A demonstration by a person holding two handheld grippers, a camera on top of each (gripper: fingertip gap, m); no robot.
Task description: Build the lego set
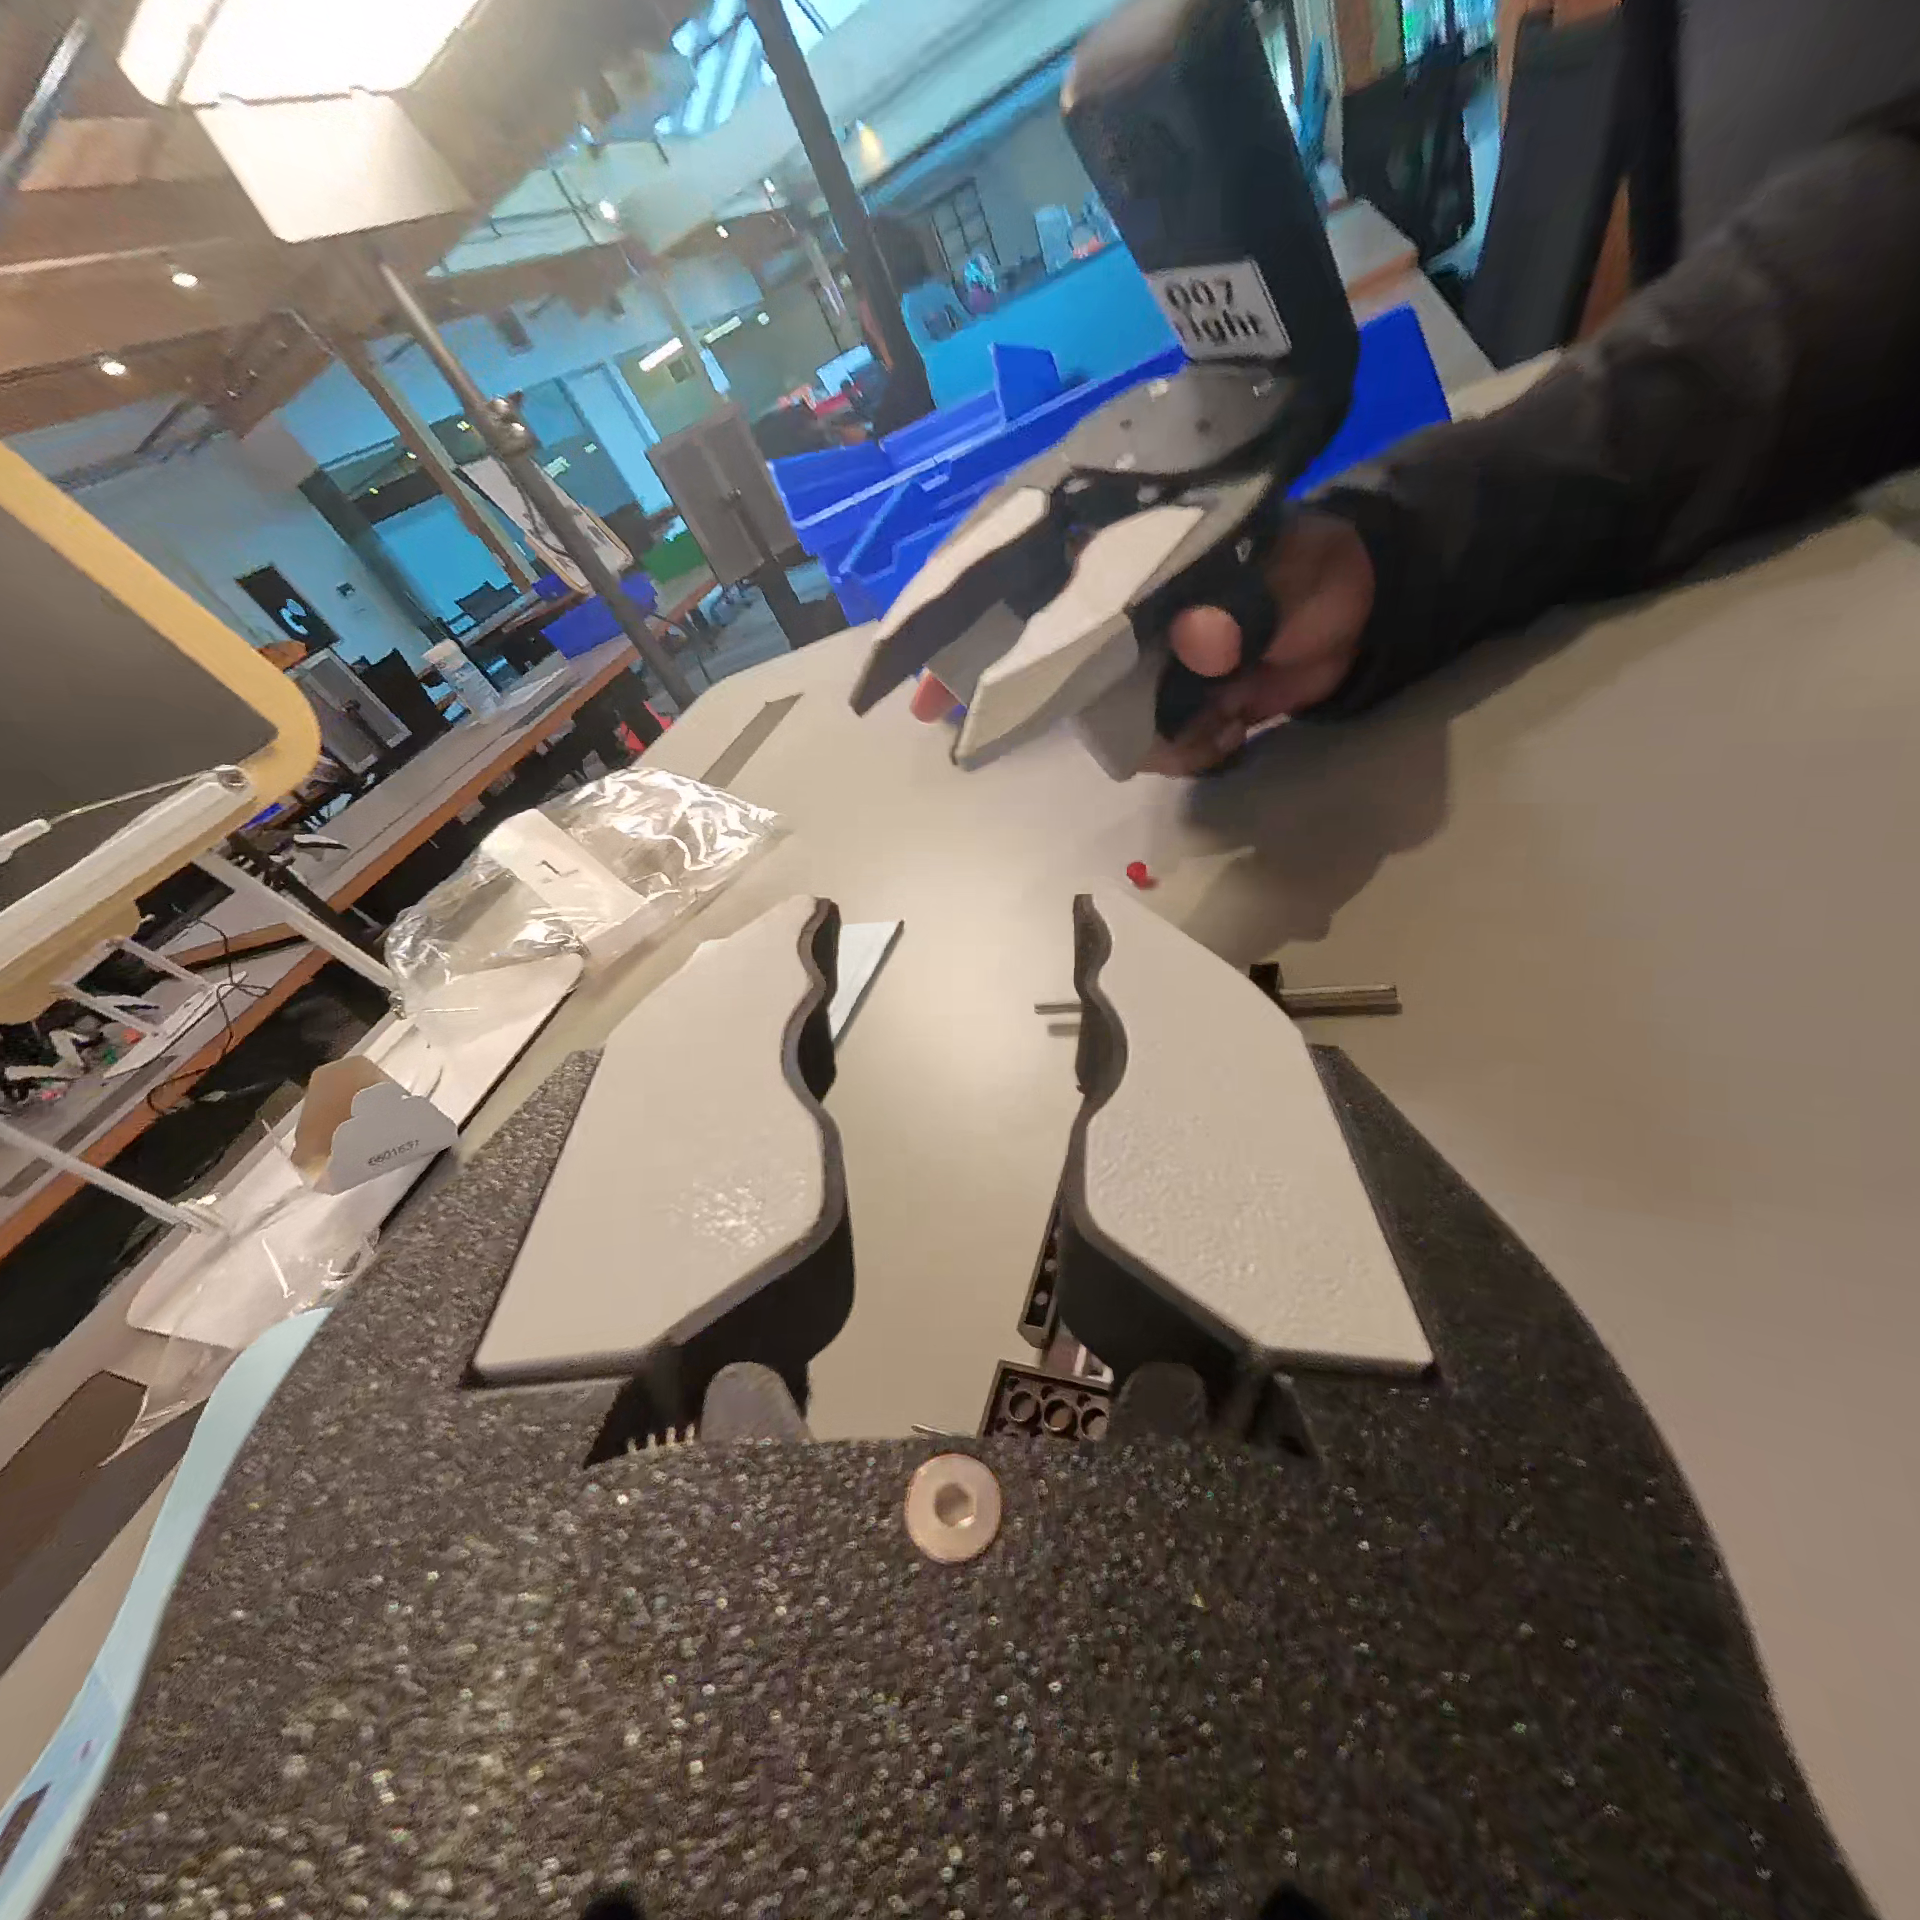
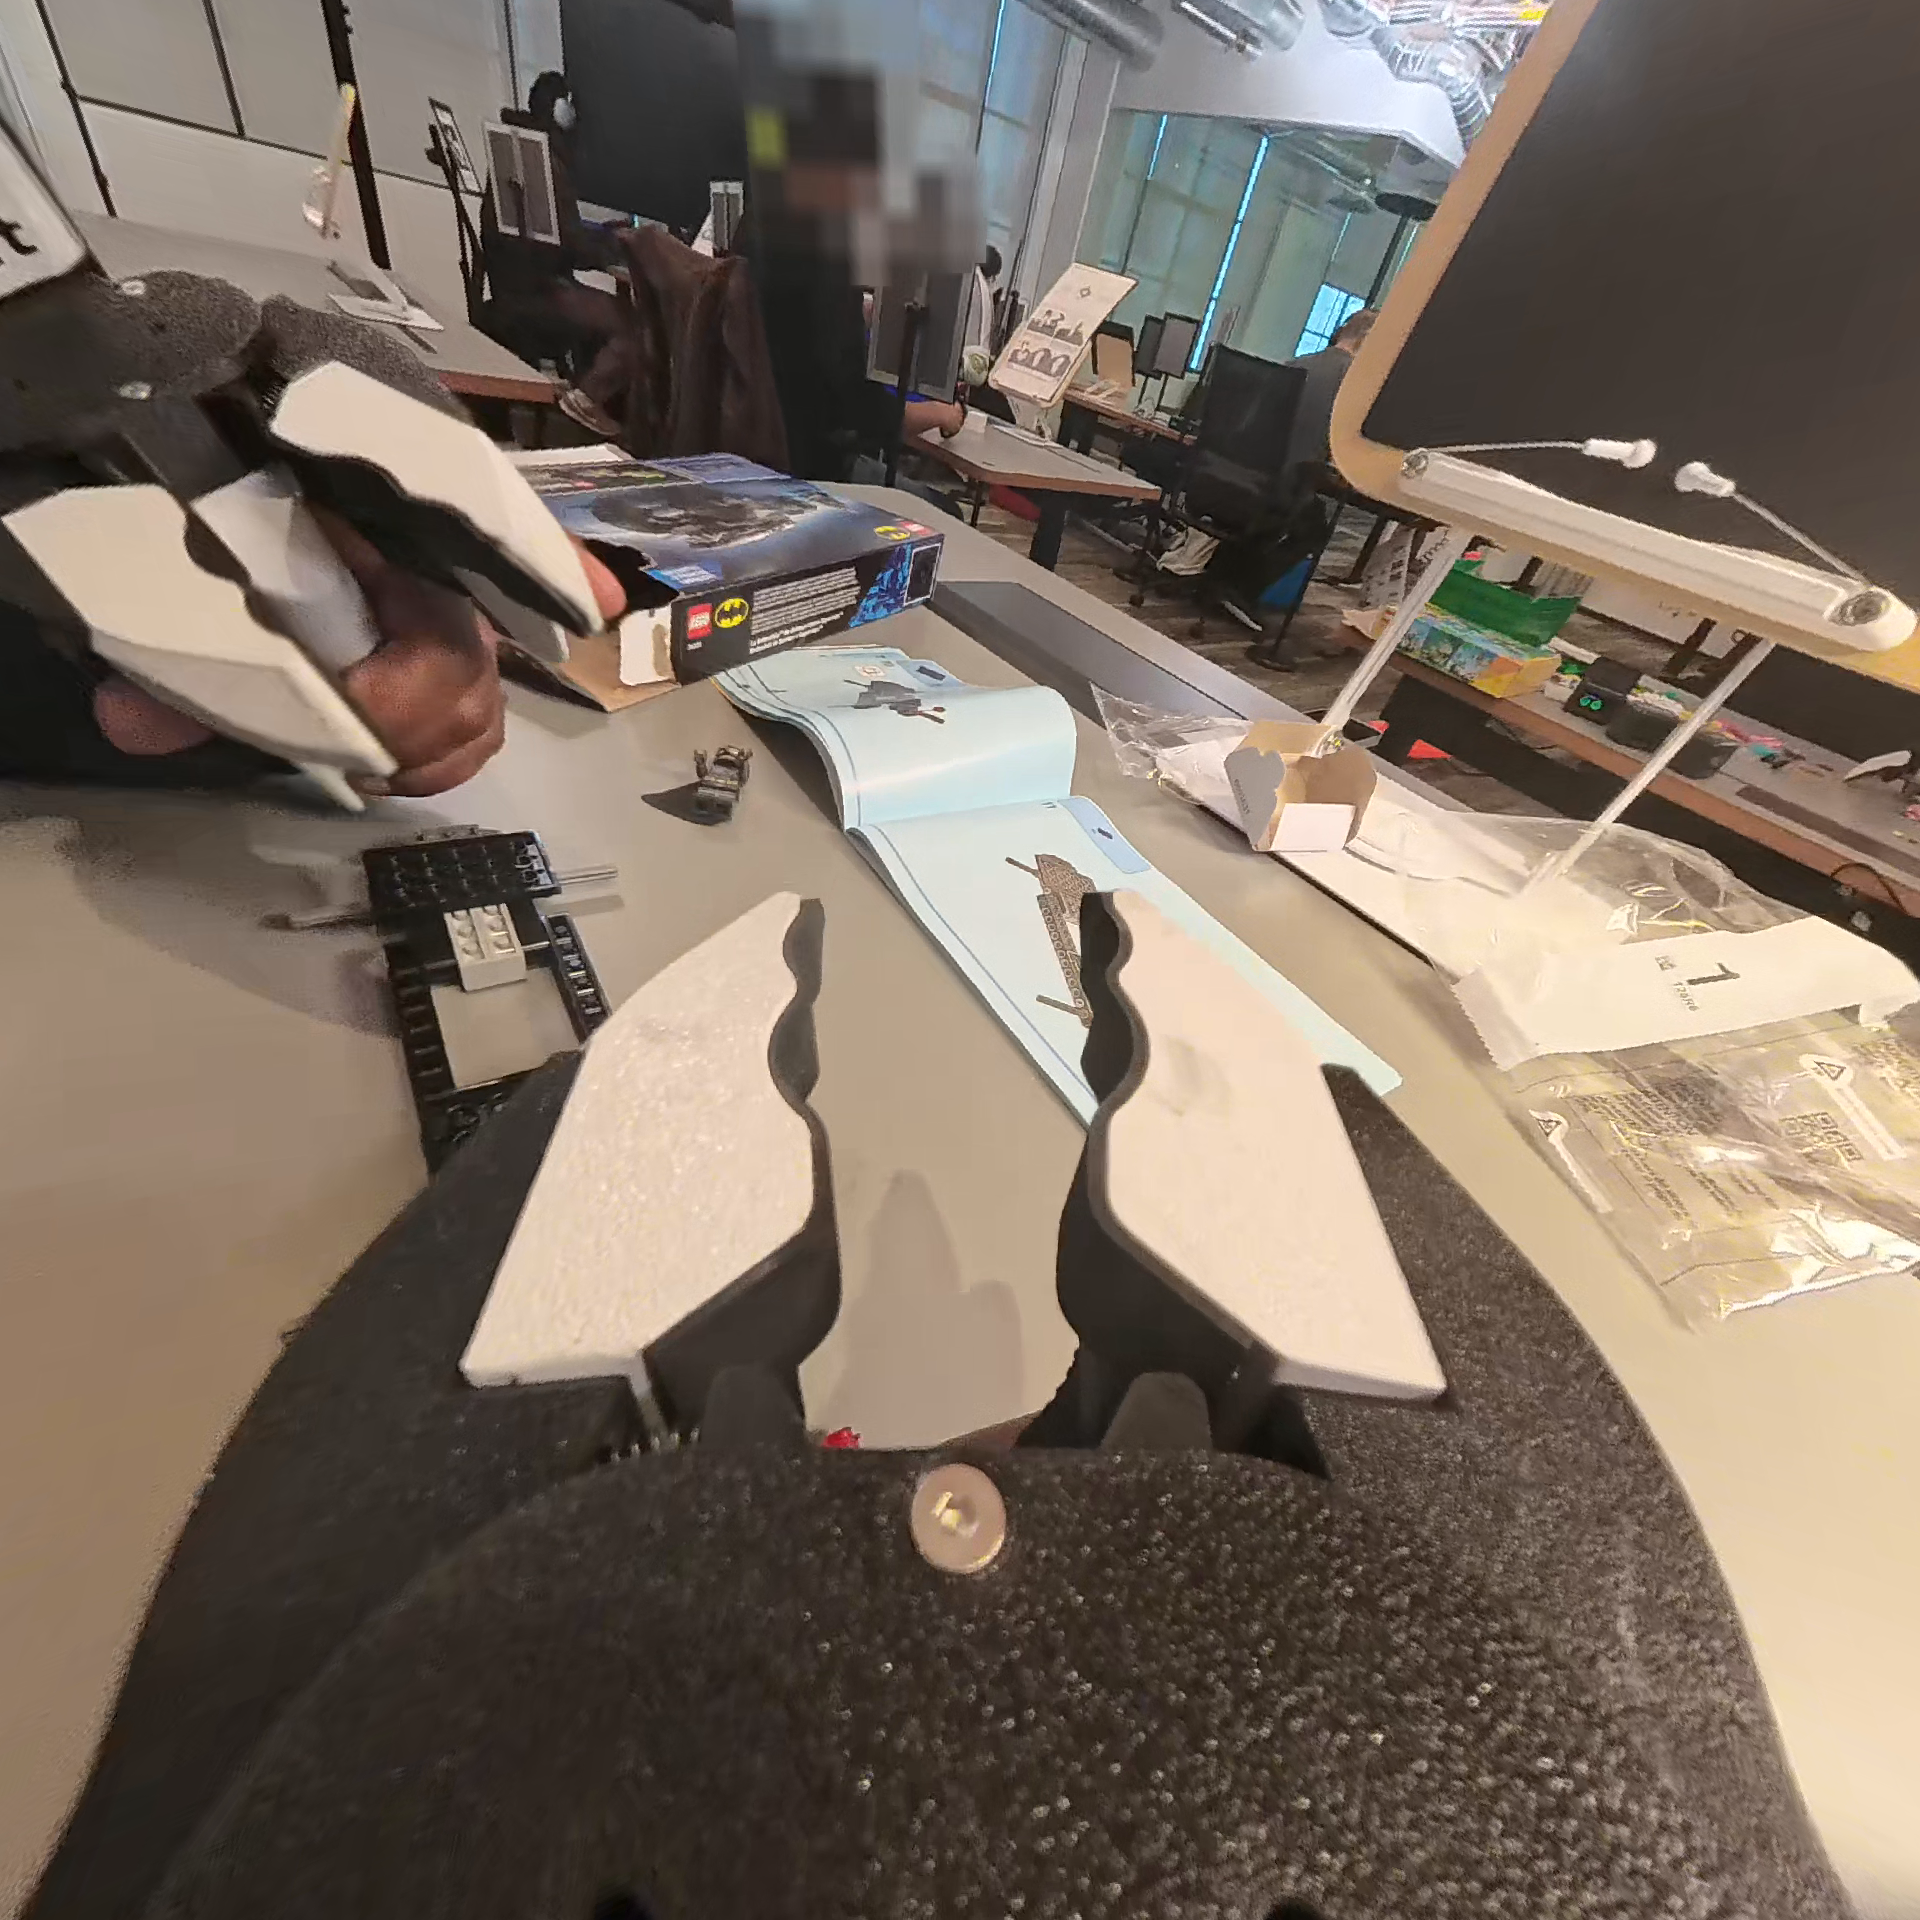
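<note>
Both grippers hang spread and empty over the grey table (image 2: 208,1091), the left gripper (image 1: 951,914) just above the black brick frame with its light-grey block (image 2: 483,940), the right gripper (image 2: 951,914) near the open pale-blue instruction booklet (image 2: 966,769).

A large open workshop hall — long grey-topped worktables with wooden edges (image 2: 1039,462) stand in rows, with black office chairs (image 2: 1252,436) beside them. Tall glass-paned windows (image 2: 1195,197) line the far wall. A bright rectangular ceiling light panel (image 1: 301,47) glows overhead — blue plastic bins (image 1: 935,457) sit beyond.
</note>
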